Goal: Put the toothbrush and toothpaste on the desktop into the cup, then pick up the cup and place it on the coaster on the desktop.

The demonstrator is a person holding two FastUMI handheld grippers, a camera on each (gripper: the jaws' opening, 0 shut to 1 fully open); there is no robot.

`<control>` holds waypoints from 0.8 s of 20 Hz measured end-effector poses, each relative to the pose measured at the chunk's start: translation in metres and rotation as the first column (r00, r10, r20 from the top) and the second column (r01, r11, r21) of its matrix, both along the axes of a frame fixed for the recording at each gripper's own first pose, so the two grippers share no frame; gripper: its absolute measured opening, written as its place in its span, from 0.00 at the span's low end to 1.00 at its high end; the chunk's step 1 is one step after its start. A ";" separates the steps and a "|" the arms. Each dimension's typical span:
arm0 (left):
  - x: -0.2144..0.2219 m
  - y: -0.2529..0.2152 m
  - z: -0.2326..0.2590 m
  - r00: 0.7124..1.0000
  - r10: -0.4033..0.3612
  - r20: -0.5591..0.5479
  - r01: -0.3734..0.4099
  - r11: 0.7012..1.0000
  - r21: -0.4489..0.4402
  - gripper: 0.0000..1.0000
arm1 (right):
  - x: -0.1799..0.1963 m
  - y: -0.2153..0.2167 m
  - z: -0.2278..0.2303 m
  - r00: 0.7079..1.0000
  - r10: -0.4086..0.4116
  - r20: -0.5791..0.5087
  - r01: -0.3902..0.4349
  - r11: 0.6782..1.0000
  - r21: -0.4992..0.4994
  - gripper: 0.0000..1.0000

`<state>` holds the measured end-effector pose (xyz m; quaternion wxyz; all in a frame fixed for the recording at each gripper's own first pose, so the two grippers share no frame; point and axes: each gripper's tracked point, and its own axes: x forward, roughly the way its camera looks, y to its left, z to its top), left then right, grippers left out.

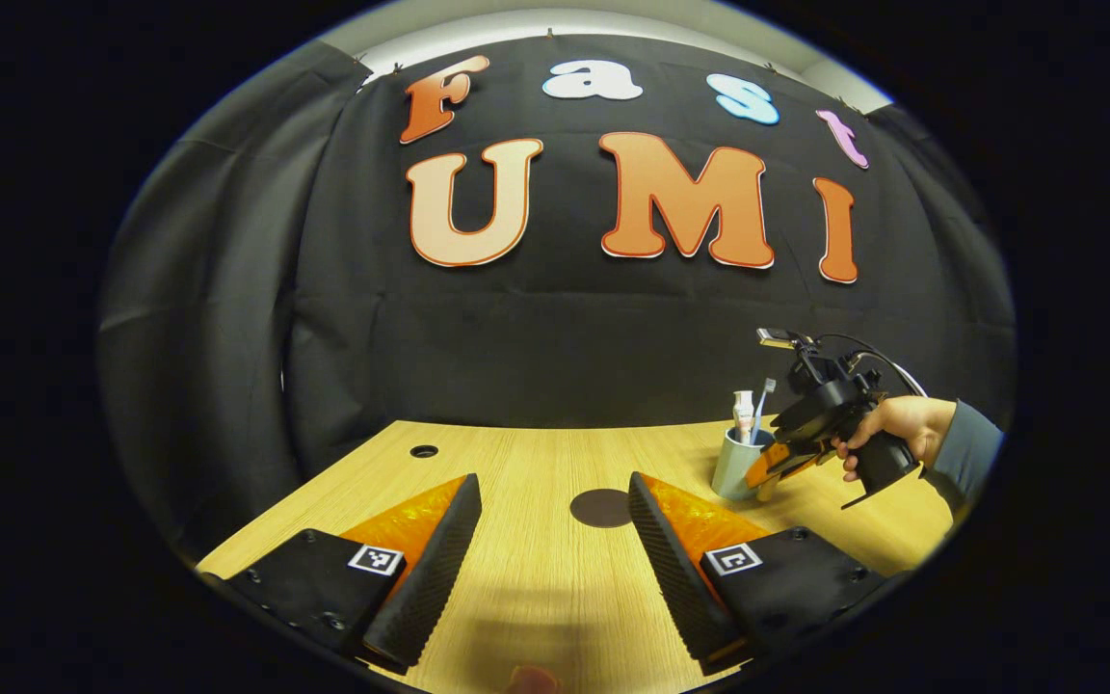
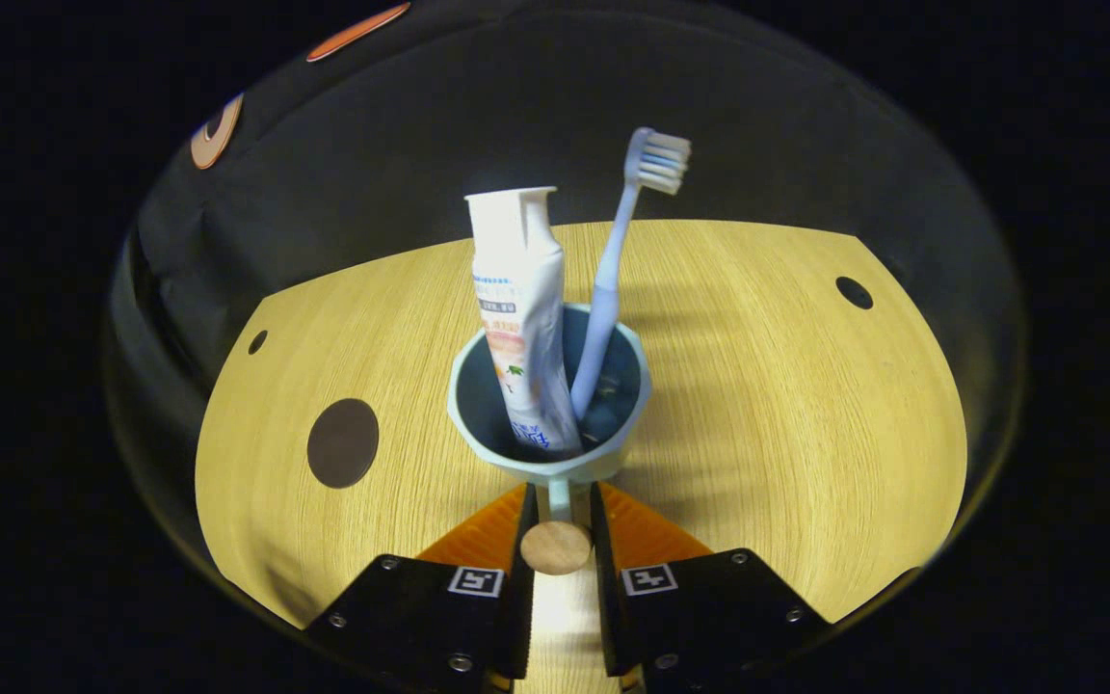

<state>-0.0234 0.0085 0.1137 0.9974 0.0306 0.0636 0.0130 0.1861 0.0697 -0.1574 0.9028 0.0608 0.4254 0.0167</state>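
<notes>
In the left gripper view, the left gripper [image 1: 555,540] is showing two ribbed, wedge-shaped fingers on black blocks, each block carrying a small square black-and-white marker and round screw heads. Farther off, the right gripper [image 1: 769,470] is appearing as a black pistol-grip body with thin dark cables looping off its top, where what may be a small camera mount is sitting. The hand [image 1: 897,429] is emerging from a grey-blue sleeve [image 1: 967,451]. The right gripper view is showing matching markers and screws.
</notes>
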 end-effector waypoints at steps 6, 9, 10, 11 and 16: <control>-0.006 0.005 -0.005 1.000 0.018 -0.019 -0.019 1.000 -0.016 0.98 | -0.001 0.000 0.003 1.000 0.021 0.006 -0.020 0.997 -0.068 0.20; -0.008 0.004 -0.005 1.000 0.021 -0.023 -0.021 1.000 -0.015 0.98 | -0.001 0.000 0.002 0.999 0.041 0.009 -0.041 0.997 -0.072 0.20; -0.008 0.006 -0.004 1.000 0.022 -0.021 -0.022 1.000 -0.013 0.98 | 0.000 0.000 0.003 0.999 0.050 0.016 -0.048 0.996 -0.079 0.20; -0.009 0.007 -0.004 1.000 0.023 -0.021 -0.024 1.000 -0.013 0.98 | -0.001 0.000 0.003 0.998 0.056 0.022 -0.054 0.995 -0.086 0.20; -0.011 0.007 -0.006 0.999 0.030 -0.026 -0.030 0.999 -0.021 0.98 | 0.004 0.002 0.006 0.991 0.124 0.050 -0.118 0.987 -0.106 0.20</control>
